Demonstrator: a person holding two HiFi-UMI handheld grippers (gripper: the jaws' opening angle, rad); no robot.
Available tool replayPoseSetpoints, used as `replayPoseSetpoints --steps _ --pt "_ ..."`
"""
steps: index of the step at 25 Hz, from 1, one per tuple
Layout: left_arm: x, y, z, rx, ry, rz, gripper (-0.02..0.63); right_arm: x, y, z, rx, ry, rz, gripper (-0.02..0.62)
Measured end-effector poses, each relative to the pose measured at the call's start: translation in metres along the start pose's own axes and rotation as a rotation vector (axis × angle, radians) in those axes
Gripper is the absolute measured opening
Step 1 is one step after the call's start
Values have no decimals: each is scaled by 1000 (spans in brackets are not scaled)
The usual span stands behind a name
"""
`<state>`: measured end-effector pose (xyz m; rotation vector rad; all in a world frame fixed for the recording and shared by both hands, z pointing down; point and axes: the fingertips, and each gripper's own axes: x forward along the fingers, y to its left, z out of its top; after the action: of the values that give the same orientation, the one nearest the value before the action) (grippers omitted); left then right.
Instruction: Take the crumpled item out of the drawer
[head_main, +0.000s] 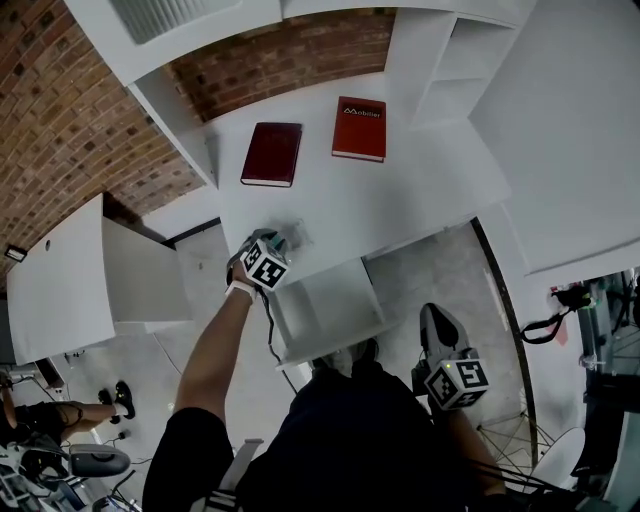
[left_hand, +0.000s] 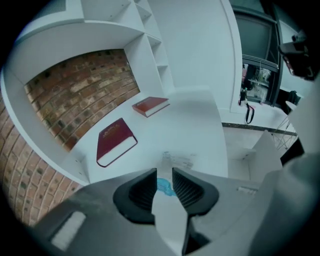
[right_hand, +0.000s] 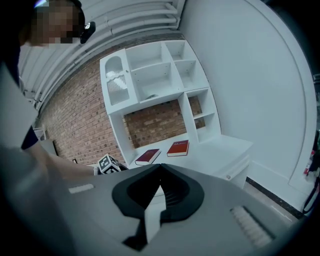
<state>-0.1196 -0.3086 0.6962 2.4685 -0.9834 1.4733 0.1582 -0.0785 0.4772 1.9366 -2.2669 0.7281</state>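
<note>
A crumpled clear plastic item (head_main: 298, 236) (left_hand: 176, 161) with a blue patch lies on the white desk (head_main: 410, 190) near its front edge. My left gripper (head_main: 284, 243) (left_hand: 164, 174) points down at it, open; the item sits at and just beyond the fingertips, and the pads do not press it. Below the desk the white drawer (head_main: 336, 349) stands pulled out; no item shows on the visible part of its floor. My right gripper (head_main: 437, 318) (right_hand: 160, 169) hangs to the right of the drawer, shut and holding nothing.
A dark red book (head_main: 271, 153) (left_hand: 115, 140) and a red book (head_main: 359, 128) (left_hand: 150, 105) lie at the back of the desk before a brick wall. White shelves (head_main: 450, 60) rise at the right. A white cabinet (head_main: 70, 280) stands at the left.
</note>
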Motion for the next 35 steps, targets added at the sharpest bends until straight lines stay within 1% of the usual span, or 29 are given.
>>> replayPoseSetpoints --steps 5,9,11,15,18,22,24,27,30,32,35 --pt "-49 12 29 -76 -142 54 107 18 11 5 -21 9 67 2" --pt "-101 20 54 -121 -259 92 107 33 22 12 -14 -5 121 3" --pt "-129 26 66 -143 -316 115 107 42 28 17 -26 -6 149 3" --pt "-187 30 95 -145 -425 174 107 58 36 30 -45 -18 201 2" --pt "-224 26 108 -172 -490 203 107 68 42 42 -47 -41 232 2" --pt "-268 15 116 -233 -563 230 107 80 59 63 -66 -74 286 2" --pt "-285 9 116 -273 -583 251 106 84 67 72 -70 -89 310 3" --pt "-305 5 112 -362 -597 298 104 89 77 87 -70 -113 343 2" --pt "-322 0 114 -457 -640 313 92 92 84 99 -77 -137 370 3" --pt "-330 -3 116 -499 -669 319 71 94 89 107 -101 -153 381 3" --pt "-333 -9 111 -549 -703 314 25 96 101 118 -169 -182 387 2"
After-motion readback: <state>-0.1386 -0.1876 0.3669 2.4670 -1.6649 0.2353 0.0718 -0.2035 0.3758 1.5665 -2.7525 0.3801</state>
